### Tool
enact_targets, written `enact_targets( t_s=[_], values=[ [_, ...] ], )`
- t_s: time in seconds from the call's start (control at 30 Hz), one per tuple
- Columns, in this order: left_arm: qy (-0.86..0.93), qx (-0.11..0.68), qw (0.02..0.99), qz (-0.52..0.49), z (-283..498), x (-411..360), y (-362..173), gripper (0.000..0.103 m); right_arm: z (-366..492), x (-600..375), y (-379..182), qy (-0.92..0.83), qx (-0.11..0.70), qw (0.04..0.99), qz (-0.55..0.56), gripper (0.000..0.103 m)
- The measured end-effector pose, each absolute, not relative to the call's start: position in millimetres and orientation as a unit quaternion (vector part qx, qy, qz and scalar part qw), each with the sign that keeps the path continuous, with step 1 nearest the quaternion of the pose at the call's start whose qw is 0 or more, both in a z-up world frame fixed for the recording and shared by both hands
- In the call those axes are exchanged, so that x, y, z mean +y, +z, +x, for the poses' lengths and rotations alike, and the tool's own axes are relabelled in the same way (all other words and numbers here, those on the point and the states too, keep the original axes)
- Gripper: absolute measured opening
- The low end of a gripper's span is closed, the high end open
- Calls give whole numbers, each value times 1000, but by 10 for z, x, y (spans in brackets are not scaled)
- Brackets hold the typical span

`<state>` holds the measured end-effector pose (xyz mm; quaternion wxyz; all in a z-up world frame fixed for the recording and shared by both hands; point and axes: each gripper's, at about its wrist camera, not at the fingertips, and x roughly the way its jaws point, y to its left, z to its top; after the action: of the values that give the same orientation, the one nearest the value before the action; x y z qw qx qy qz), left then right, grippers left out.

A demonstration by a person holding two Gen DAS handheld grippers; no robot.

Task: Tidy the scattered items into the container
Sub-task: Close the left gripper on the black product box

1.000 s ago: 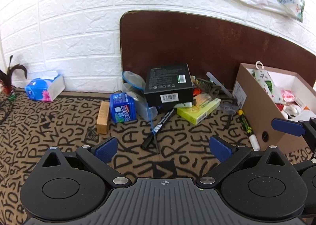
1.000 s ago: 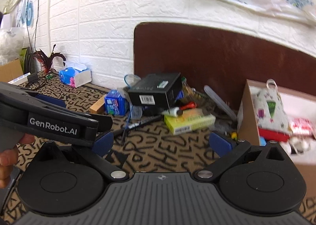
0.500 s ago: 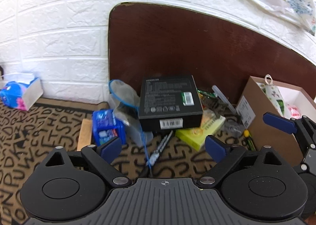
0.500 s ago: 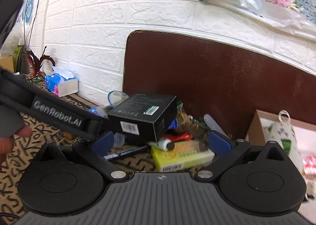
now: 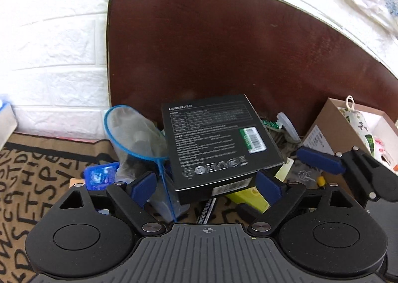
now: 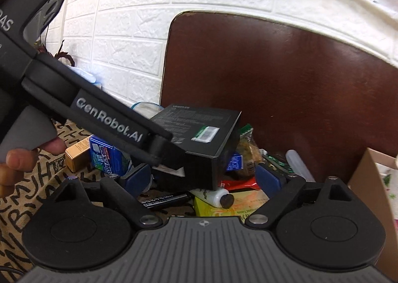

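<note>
Left claw (image 5: 206, 184): wide, jaws just narrowing, one black box (image 5: 219, 143) between pads, no contact visible.
Right claw (image 6: 204, 179): wide, jaws just narrowing, same box corner between pads, untouched.
Black box: one, atop pile on desk (image 5: 29, 183).
Container (image 5: 323, 131): one carton, right of pile.
Net (image 5: 134, 133): one, blue-rimmed, left of box.

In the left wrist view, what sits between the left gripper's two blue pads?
The near edge of the black printed cardboard box sits between the left gripper pads, which are open and not pressing it. Its jaws have just been closing.
</note>
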<state>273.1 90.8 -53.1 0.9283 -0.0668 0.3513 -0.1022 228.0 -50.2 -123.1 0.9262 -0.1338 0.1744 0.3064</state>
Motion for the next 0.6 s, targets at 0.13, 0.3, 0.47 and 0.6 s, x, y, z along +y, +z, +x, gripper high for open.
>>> enact_targets(
  t_s=[0.13, 0.3, 0.47, 0.6],
  values=[
    [-123, 357, 923, -78, 2845, 935, -591, 96, 2343, -442, -1254, 316, 167, 922, -147, 92],
    [-135, 355, 921, -81, 2948, 943, -625, 96, 2425, -367, -1254, 328, 154, 916, -174, 92],
    [-142, 360, 919, -78, 3050, 890, -672, 93, 2510, -322, -1268, 346, 160, 907, -179, 86],
    [-133, 356, 923, -63, 2971, 840, -695, 82, 2446, -353, -1238, 339, 160, 911, -173, 79]
  ],
)
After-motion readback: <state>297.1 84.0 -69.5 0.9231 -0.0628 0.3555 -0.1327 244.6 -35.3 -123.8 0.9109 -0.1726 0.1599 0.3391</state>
